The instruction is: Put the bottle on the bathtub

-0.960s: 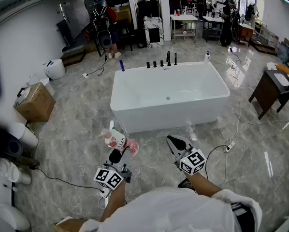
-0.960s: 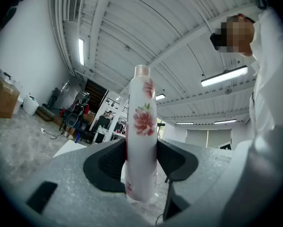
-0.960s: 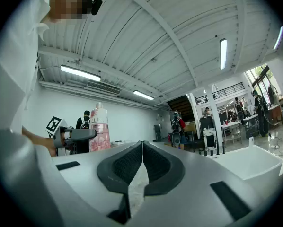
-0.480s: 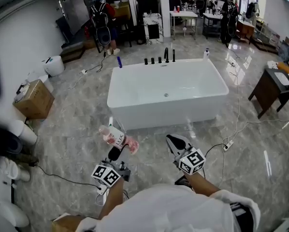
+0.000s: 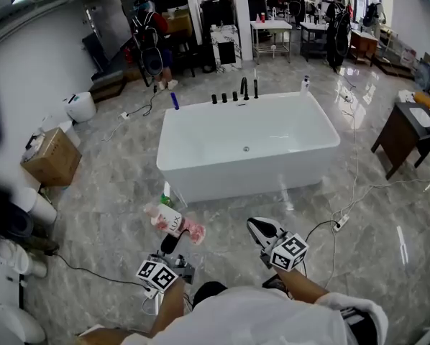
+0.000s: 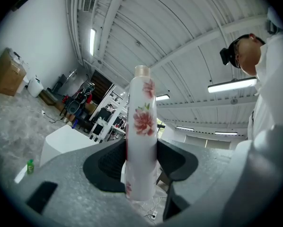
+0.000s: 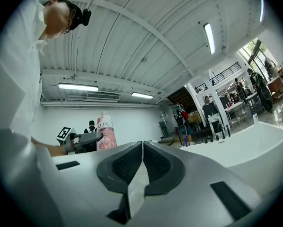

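Grey marble floor (image 5: 114,192) runs up to the white freestanding bathtub (image 5: 200,175), which stands well ahead of the left tool (image 5: 173,240); that tool grips the white, flower-printed plastic bottle (image 5: 173,223) upright by its lower body. Only the left gripper view shows pads (image 6: 109,164) pressing both sides; the right tool (image 5: 262,230) is closed, empty.

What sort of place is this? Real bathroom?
Likely a big open lab or workshop hall, not a home bathroom: a freestanding white bathtub sits mid-floor, with white work tables behind it and a brown cardboard box nearby.
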`<state>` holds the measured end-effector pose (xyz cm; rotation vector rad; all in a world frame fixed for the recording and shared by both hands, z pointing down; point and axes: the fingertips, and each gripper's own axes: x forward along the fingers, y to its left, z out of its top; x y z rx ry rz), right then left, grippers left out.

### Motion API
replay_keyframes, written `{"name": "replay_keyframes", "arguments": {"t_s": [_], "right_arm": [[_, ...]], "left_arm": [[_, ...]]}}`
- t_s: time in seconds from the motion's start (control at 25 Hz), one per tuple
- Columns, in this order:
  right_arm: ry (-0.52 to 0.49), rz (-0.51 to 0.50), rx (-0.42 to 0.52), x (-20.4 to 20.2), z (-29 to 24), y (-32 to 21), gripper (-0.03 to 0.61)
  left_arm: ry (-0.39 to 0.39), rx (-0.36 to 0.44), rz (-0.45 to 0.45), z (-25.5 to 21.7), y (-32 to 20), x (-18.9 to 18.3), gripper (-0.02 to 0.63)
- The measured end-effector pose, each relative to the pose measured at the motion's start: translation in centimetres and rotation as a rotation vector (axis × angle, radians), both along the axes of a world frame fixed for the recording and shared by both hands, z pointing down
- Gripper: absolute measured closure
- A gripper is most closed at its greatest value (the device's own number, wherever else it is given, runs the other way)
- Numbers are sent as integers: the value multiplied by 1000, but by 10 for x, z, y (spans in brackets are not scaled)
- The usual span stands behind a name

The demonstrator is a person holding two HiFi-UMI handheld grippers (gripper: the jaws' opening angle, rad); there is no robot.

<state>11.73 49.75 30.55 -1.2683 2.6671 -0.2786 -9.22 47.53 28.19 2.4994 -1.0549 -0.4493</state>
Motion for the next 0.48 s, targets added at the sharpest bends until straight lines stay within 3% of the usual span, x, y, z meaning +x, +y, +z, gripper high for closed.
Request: {"name": "replay_keyframes", "arguments": {"t_s": [0.16, 0.32, 0.48], "right_arm": [[-8, 24, -53, 8, 21, -11, 561], [1, 56, -63, 11, 31, -48, 561], [46, 75, -76, 19, 18, -87, 561]], "left_arm": [[15, -41, 8, 19, -12, -5, 407], [22, -43, 4, 33, -53, -15, 407], [76, -45, -8, 27, -101, -19, 407]]}}
